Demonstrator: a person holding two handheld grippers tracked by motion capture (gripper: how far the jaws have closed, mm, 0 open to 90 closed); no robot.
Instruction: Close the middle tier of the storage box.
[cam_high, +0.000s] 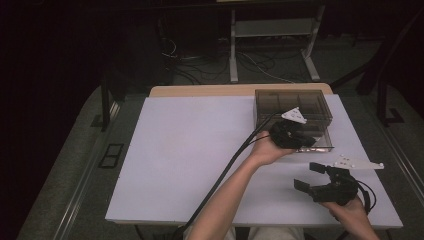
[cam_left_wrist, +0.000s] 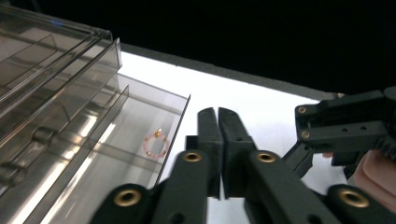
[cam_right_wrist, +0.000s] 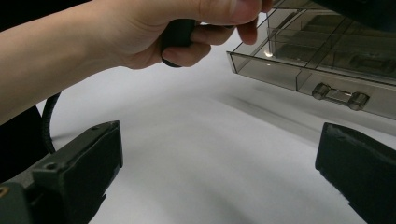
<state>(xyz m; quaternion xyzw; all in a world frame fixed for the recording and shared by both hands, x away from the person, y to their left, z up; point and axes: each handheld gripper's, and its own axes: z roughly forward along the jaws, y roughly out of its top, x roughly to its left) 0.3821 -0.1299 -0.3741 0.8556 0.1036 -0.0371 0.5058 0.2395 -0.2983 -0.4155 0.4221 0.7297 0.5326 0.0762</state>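
- Hovering over the pulled-out drawer (cam_high: 314, 141) of the smoky clear organizer box (cam_high: 292, 105), the left gripper (cam_left_wrist: 218, 140) has its jaws pressed together with nothing between them.
- Lying on the drawer's floor, a small pink bead ring (cam_left_wrist: 156, 143) sits near the drawer's side wall, just beside the left gripper's tips.
- Resting low near the front edge of the white surface (cam_high: 190, 155), the right gripper (cam_high: 311, 176) has its jaws spread wide and empty, well apart from the box.
- Facing the right gripper, the drawer front shows a clear handle (cam_right_wrist: 339, 96).
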